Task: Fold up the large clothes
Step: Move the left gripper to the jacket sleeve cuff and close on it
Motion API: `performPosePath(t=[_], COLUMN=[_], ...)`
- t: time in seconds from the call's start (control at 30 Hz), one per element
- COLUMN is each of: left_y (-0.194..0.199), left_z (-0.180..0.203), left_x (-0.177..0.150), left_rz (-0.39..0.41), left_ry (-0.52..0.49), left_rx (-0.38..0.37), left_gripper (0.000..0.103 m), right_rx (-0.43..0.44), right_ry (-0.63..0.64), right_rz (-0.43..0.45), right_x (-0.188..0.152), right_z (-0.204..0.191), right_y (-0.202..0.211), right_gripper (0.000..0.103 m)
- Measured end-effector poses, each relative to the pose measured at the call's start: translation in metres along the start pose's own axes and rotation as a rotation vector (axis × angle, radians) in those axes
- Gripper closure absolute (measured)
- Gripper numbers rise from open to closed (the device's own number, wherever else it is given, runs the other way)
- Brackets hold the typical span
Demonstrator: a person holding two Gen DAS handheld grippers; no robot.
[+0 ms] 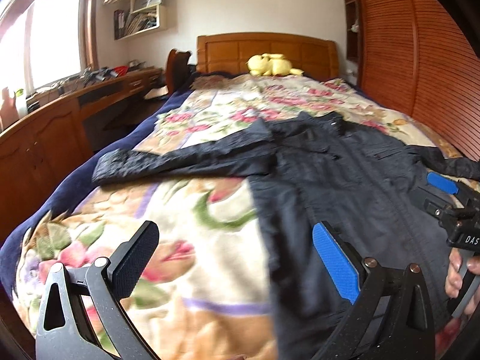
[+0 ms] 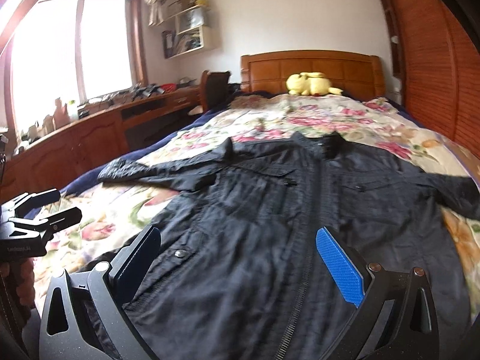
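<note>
Jacket: a large dark jacket (image 2: pixel 270 210) lies flat on the bed, front up, collar toward the headboard and hem toward the cameras; its zip runs down the middle.
Sleeves: one sleeve (image 1: pixel 180 162) stretches out sideways toward the blue edge of the bed; the other sleeve (image 2: pixel 450 189) reaches toward the wardrobe side.
Bed: a floral quilt (image 1: pixel 195 240) covers it, with a dark blue blanket (image 1: pixel 120 147) showing along the side nearest the desk.
Left tongs (image 1: pixel 237 258): released, the two fingers standing wide apart above the quilt and the jacket's near edge, holding nothing. Whether they touch the cloth cannot be told.
Right tongs (image 2: pixel 240 264): released too, fingers spread over the lower front of the jacket on either side of the zip, holding nothing.
Hand: a hand (image 1: pixel 459 276) grips the handle of the right tongs at the edge of the left wrist view.
Headboard: a wooden headboard (image 2: pixel 312 69) stands at the far end, with a yellow plush toy (image 2: pixel 309 84) lying before it.
Desk: a long wooden desk (image 2: pixel 99 123) runs under the window (image 2: pixel 69 45), cluttered with small things too blurred to name.
Wardrobe: slatted wooden doors (image 1: pixel 405 45) line the other side of the bed.
Shelf: a wall shelf (image 2: pixel 192 33) hangs beside the window.
</note>
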State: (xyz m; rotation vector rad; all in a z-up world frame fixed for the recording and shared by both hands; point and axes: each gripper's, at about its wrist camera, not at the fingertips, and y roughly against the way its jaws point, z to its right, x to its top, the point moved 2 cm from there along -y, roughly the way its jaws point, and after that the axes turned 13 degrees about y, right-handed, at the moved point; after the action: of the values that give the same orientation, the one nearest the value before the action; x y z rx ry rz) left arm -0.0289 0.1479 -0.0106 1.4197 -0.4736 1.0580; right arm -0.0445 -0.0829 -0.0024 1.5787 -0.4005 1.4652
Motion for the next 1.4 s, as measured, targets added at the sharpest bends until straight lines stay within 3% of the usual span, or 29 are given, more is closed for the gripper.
performPosePath(t=[0.27,0.53,0.7,1.03,1.4], left_y=[-0.022,-0.065,-0.093,-0.157,-0.211], left_z=[-0.063,-0.118,-0.145,-0.202,-0.252], left_x=[0.007,0.026,0.05,0.083,0.108], left_rz=[-0.055,-0.151,-0.171,-0.182,-0.189], left_ry=[0.028,0.091,0.131,0.274,0.398], left_rx=[0.073,0.086,0.085,0.119,0.176], left_gripper=[0.0,0.0,0.002,0.026,0.028], right_rx=[0.072,0.149,0.141,0.126,0.134], right_ry=[0.08,0.073,0.062,0.092,0.088], right_rz=[-0.032,-0.139,-0.123,-0.118,-0.128], right_x=[0.024,-0.003,0.0,0.001,0.001], right_z=[-0.027,-0.022,-0.009,-0.032,-0.033], right_y=[-0.055,-0.094,-0.095,-0.101,-0.102], right_gripper=[0.0,0.0,0.0,0.0,0.0])
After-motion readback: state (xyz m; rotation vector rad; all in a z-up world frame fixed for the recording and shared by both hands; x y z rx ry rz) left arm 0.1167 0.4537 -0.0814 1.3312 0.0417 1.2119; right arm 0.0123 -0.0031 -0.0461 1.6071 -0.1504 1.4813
